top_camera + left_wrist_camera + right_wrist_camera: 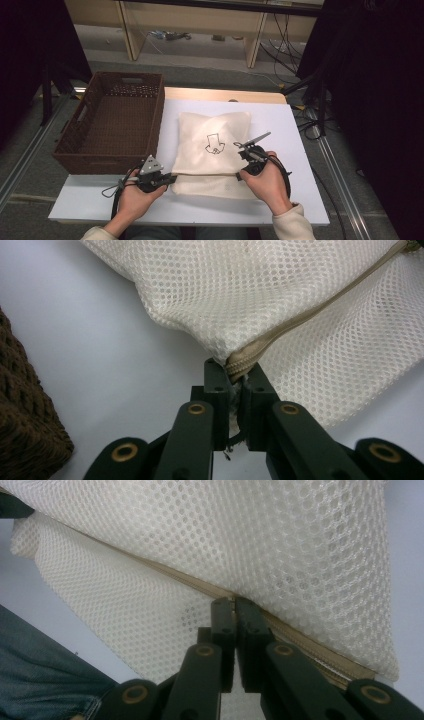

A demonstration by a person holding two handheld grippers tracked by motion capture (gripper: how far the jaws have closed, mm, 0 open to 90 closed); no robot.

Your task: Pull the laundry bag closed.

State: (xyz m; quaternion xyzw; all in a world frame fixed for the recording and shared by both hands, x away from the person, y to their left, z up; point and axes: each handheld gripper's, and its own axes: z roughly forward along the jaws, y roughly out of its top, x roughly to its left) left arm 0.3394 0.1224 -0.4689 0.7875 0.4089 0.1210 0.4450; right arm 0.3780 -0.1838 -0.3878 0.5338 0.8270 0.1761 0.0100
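Both the left gripper (235,377) and right gripper (235,605) are clamped on the zipper seam of the white mesh laundry bag (212,150) stretched between them (thin pinch), so a hard tug could slip it free

No readable text, labels, brands or numbers, one sign only, a black outline drawing resembling a blocky arrow over small loops (215,143), printed on the upper face of the white mesh laundry bag (200,135), toward the table's centre
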